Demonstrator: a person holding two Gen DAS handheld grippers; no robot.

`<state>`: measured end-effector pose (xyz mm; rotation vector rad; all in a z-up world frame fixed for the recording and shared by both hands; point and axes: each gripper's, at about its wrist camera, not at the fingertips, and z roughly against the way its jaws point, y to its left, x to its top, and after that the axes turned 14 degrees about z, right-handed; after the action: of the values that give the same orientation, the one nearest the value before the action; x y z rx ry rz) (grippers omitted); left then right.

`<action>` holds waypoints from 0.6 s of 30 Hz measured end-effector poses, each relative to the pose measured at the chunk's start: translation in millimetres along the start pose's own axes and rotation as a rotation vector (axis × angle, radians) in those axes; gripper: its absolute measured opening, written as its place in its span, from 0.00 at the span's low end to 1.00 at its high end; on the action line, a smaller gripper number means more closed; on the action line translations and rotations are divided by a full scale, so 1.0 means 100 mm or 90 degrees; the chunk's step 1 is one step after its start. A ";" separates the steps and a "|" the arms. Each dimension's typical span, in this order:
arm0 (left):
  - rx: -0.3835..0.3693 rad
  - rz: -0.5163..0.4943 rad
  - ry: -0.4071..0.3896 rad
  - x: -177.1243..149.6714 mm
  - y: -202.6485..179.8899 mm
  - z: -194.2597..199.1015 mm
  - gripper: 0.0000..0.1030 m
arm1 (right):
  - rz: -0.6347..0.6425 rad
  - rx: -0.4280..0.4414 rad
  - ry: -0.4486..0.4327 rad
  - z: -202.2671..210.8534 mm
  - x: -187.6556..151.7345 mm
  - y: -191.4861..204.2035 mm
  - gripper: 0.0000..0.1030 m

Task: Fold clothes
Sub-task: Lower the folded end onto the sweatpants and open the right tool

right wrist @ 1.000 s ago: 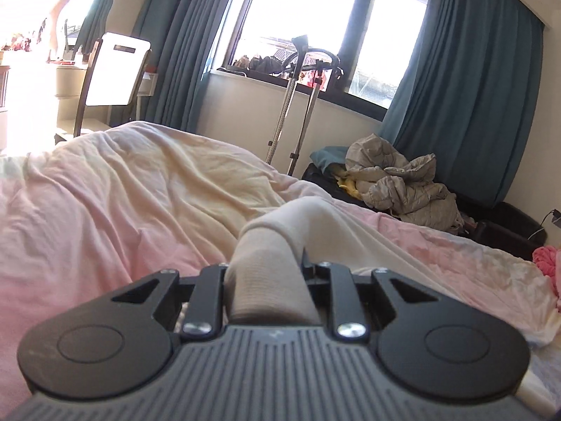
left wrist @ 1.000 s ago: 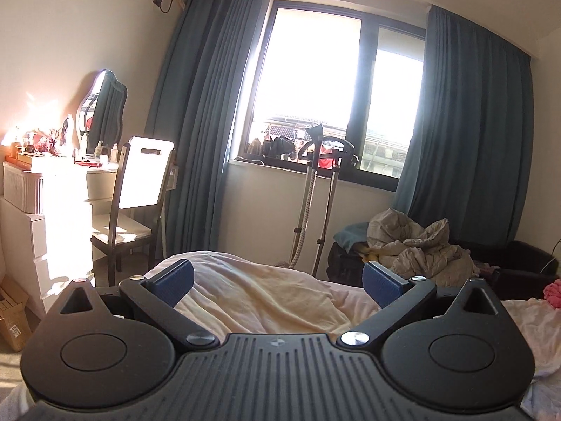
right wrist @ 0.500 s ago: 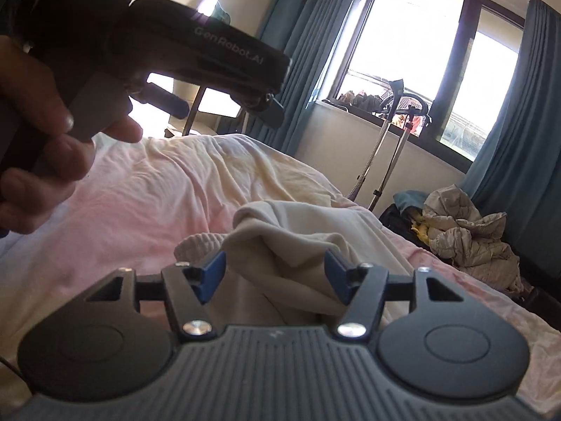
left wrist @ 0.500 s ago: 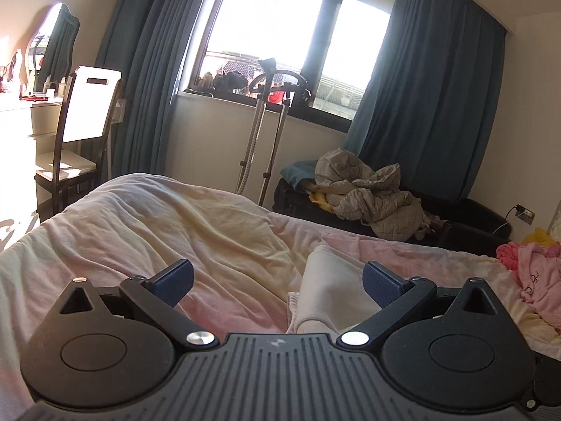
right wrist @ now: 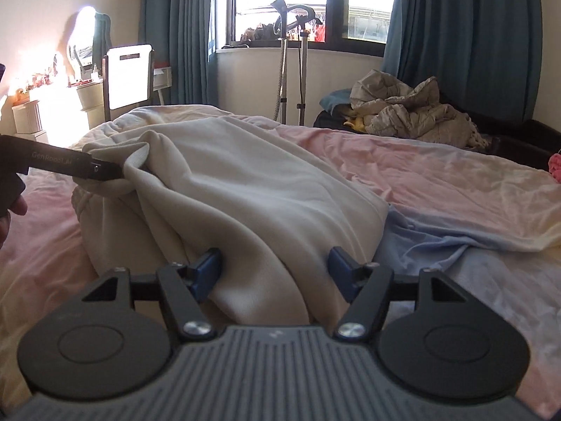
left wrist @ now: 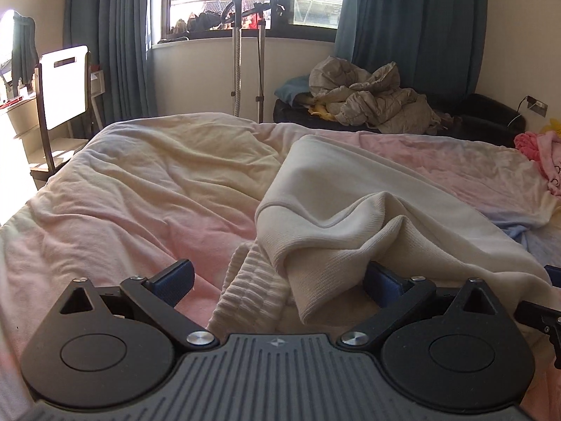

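Fingers [left wrist: 384,282] spread around cream garment [left wrist: 350,210]; only right view shows bunching [right wrist: 115,189].

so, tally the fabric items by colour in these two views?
Cream: 1, sweatshirt on the bed
Beige: 1, quilted jacket on the dark bench
Bright pink: 1, garment at the bed's right edge
Teal: 2, curtains
Pink-to-blue: 1, bedcover
Total: 6
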<state>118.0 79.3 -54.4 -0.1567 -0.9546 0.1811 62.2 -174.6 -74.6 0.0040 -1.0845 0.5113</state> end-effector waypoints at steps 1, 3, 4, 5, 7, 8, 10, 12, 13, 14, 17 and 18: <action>0.003 -0.003 -0.002 -0.02 -0.01 0.00 0.94 | 0.005 0.001 0.002 0.00 -0.01 0.02 0.69; 0.011 -0.008 -0.010 -0.07 -0.03 0.01 0.94 | 0.007 0.009 0.015 0.01 -0.02 0.05 0.70; 0.014 -0.011 -0.013 -0.09 -0.03 0.01 0.93 | 0.008 0.012 0.021 0.02 -0.03 0.05 0.70; 0.015 -0.012 -0.018 -0.09 -0.05 0.03 0.90 | 0.005 0.011 0.023 0.03 -0.05 0.03 0.69; 0.018 -0.012 -0.027 -0.08 -0.09 0.06 0.89 | -0.002 0.008 0.026 0.04 -0.07 0.00 0.68; 0.019 -0.007 -0.032 -0.09 -0.08 0.05 0.87 | -0.009 0.007 0.028 0.03 -0.08 -0.01 0.68; 0.013 0.012 -0.045 -0.10 -0.05 0.04 0.80 | -0.021 0.004 0.031 0.02 -0.09 -0.03 0.62; -0.006 0.058 -0.059 -0.07 0.03 0.04 0.66 | -0.023 0.000 0.026 0.04 -0.07 -0.01 0.42; -0.010 0.092 -0.069 -0.03 0.04 0.04 0.51 | -0.023 -0.003 0.022 0.06 -0.06 0.00 0.37; -0.004 0.115 -0.079 -0.01 0.05 0.04 0.31 | -0.020 -0.013 0.015 0.11 -0.03 0.02 0.27; -0.017 0.207 -0.105 0.04 0.20 0.09 0.12 | -0.002 -0.045 0.002 0.26 0.04 0.07 0.13; -0.025 0.224 -0.109 0.05 0.23 0.12 0.12 | 0.006 -0.049 0.003 0.29 0.04 0.08 0.12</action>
<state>109.2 103.8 -48.2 -0.3502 -1.0963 0.5055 36.2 -173.2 -59.4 -0.0702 -1.0996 0.4778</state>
